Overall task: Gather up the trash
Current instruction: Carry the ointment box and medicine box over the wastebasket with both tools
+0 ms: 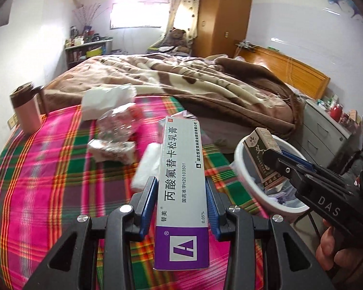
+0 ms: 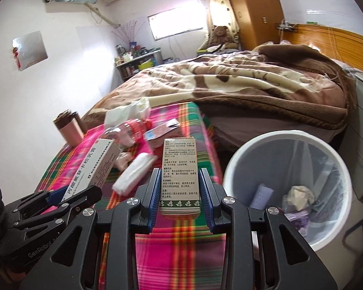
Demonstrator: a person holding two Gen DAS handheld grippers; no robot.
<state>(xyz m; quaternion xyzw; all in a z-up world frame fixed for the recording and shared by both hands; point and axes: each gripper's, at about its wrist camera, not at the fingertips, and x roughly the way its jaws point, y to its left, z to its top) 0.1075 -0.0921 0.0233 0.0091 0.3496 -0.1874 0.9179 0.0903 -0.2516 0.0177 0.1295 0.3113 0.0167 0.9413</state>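
In our left gripper (image 1: 181,186) we hold a long white-and-purple ointment box (image 1: 181,181), the blue pads pressed on its two long sides. Its long axis runs along the fingers toward 12 o'clock in the left wrist view, purple end nearest the camera, the far end just past the fingertips, above the pink plaid sheet (image 1: 48,181).

Our right gripper (image 2: 179,176) is clamped on a small green-and-cream box (image 2: 180,176), which stands with its long axis pointing to 12 o'clock in the right wrist view, the leaf-banded end nearest us. In the left view this box (image 1: 263,154) tilts toward 11 o'clock, in front of the white bin (image 1: 244,169).

The bin (image 2: 254,149) sits at 3 to 4 o'clock of the right gripper, beside the bed, with crumpled paper and scraps inside.

Still on the sheet, around 10 to 11 o'clock: a crushed clear bottle (image 2: 128,133), a white tissue wad (image 2: 133,171), a crumpled wrapper (image 1: 111,149), and a brown tumbler (image 2: 69,130) further left.
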